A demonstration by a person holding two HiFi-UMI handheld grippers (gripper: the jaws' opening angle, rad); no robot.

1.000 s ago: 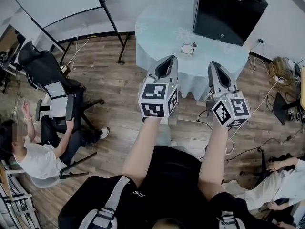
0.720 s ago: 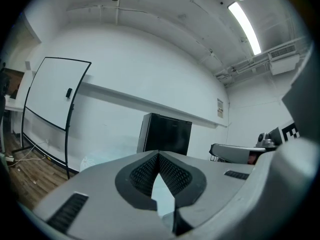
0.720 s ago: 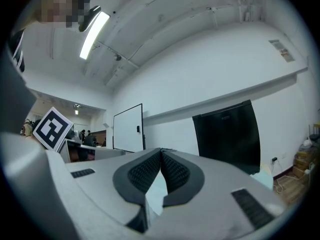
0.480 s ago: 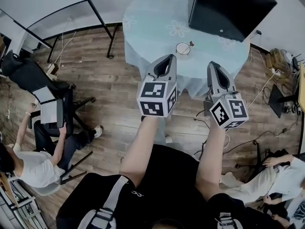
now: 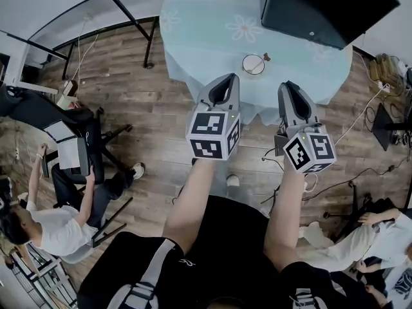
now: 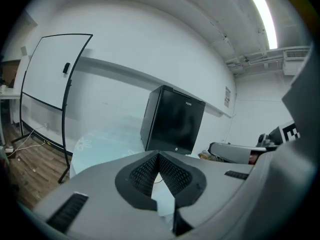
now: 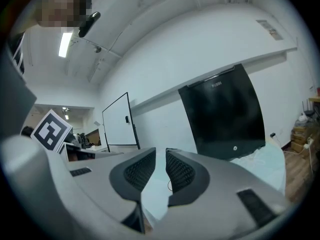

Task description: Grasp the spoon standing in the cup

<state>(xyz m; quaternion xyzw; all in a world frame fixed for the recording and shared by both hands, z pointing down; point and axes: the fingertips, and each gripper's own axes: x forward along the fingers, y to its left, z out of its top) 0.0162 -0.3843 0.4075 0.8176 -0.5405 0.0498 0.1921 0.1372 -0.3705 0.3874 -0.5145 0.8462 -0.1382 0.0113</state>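
**Step in hand: approach.** No grasp is made yet. The cup (image 5: pixel 253 64) stands on the round table (image 5: pixel 206 28) near its front edge, in front of the black cabinet (image 5: pixel 325 5). The spoon (image 5: pixel 262 59) stands in the cup, its handle leaning out over the rim to the right. Both grippers are held over the floor, short of the table edge and well apart from the cup.

**Left gripper** (image 5: pixel 224 82): jaws closed tip to tip, nothing between them.

**Right gripper** (image 5: pixel 291 87): jaws opening, with a narrow gap between the pads (image 7: pixel 137 173) and nothing in it — empty.

**Next move, as judged:** carry the right gripper forward and slightly left over the table edge, jaws parted wide enough to pass the handle. Set the pads either side of the exposed handle above the rim, then close. The handle is thin and leans, and a knock on the rim could tip the cup — an approach from above looks safest.
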